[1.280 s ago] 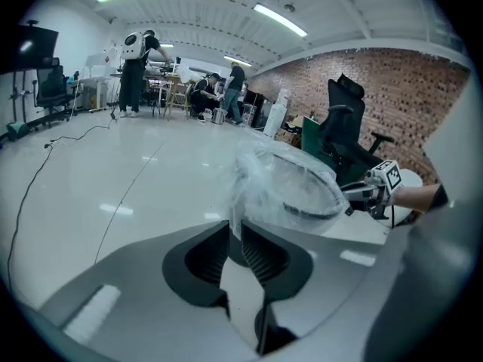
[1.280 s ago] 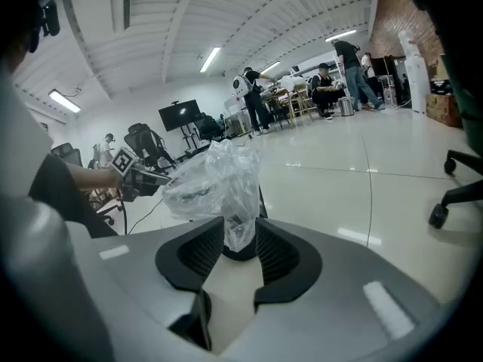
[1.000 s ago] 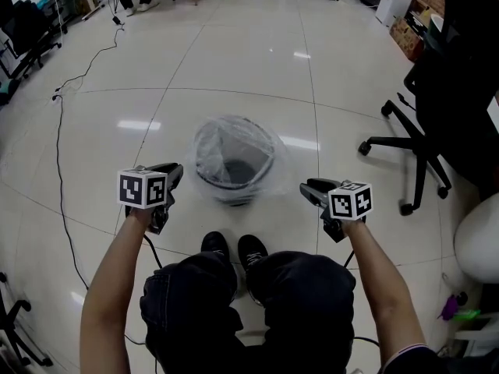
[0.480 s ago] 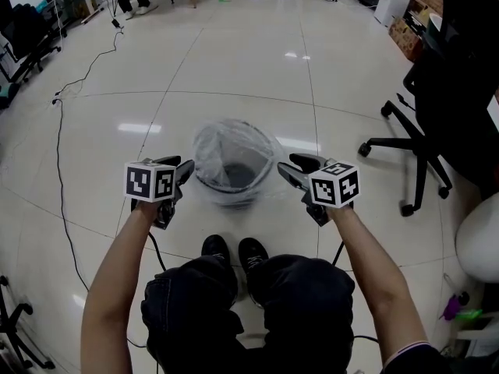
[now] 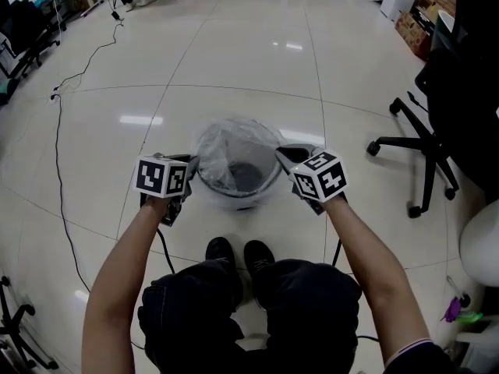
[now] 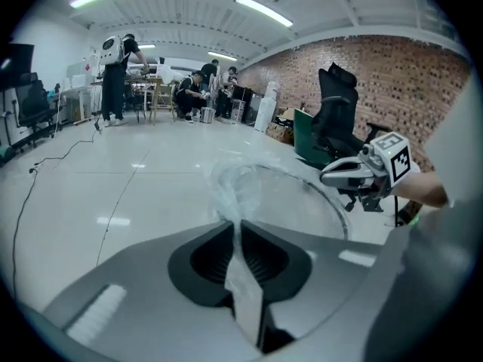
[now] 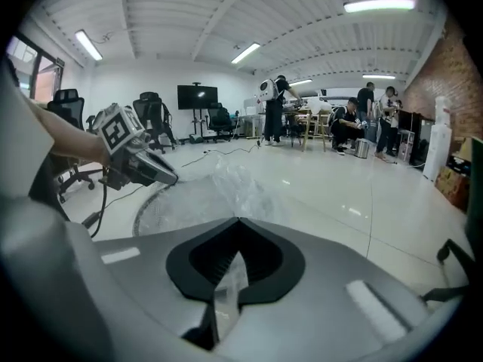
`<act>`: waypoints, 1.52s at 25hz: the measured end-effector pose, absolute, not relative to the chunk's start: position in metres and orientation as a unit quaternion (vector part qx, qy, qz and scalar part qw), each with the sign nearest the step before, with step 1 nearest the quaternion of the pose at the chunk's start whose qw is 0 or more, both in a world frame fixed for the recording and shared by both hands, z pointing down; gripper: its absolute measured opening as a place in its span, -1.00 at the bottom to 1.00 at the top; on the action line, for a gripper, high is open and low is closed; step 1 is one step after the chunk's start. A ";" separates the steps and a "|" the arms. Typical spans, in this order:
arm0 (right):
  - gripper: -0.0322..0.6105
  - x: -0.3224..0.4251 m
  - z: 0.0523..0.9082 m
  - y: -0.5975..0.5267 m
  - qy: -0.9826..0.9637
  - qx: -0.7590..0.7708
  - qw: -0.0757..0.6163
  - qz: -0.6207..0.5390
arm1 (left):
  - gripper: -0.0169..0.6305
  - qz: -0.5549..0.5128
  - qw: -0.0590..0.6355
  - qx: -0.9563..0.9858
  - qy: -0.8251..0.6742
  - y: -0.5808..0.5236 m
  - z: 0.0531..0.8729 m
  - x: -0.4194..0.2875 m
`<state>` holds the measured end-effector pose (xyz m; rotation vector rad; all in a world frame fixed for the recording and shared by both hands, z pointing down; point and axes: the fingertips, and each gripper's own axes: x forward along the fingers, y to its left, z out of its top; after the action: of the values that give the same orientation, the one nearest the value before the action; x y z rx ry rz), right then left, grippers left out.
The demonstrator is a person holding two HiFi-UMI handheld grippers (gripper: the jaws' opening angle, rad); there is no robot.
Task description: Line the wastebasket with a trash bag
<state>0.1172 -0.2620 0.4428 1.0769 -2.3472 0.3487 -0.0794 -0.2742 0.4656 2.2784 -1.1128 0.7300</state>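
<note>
**Head view**
- Wastebasket: upright on the pale tiled floor, between the two sets of fingertips and just ahead of the person's black shoes.
- Trash bag: clear film, sitting in the wastebasket, its loose mouth bunched up above the rim.
- Left gripper: fingertips at the bag's left edge, touching the film.
- Right gripper: fingertips at the bag's right edge, touching the film.
- Black office chair: well off to the right of the right gripper's fingers.
- Dark cable: on the floor, well to the left of the left gripper's fingers.

**Left gripper view**
- Left gripper: jaws have just been closing; they now stand nearly together, pinching a strip of the bag's film that runs back between the pads.
- Trash bag: crumpled film rising straight ahead of the fingertips.
- Wastebasket rim: curving beyond the fingertips to the right.
- Right gripper: at the far side of the rim.
- Brick wall: far right.
- People: far back left.

**Right gripper view**
- Right gripper: jaws have just been closing; tips now meet, with a strip of film clamped between the pads.
- Trash bag: bunched just beyond the fingertips.
- Left gripper: across the rim, left of the fingertips.
- Wall monitor: far behind.
</note>
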 end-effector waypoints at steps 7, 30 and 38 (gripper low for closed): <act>-0.89 0.142 0.437 -0.303 -0.859 0.434 0.234 0.138 | -0.90 0.240 0.242 0.838 -0.426 -0.300 0.462 -0.097; -0.89 0.157 0.542 -0.368 -0.842 0.422 0.253 0.221 | -0.90 0.219 0.359 0.834 -0.358 -0.343 0.550 -0.086; -0.89 0.158 0.574 -0.349 -0.847 0.401 0.247 0.246 | -0.90 0.200 0.350 0.836 -0.371 -0.335 0.574 -0.088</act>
<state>0.1580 -0.3487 0.5744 1.0943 -2.3103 0.6717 -0.0878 -0.3345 0.5739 2.1654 -0.9619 0.5189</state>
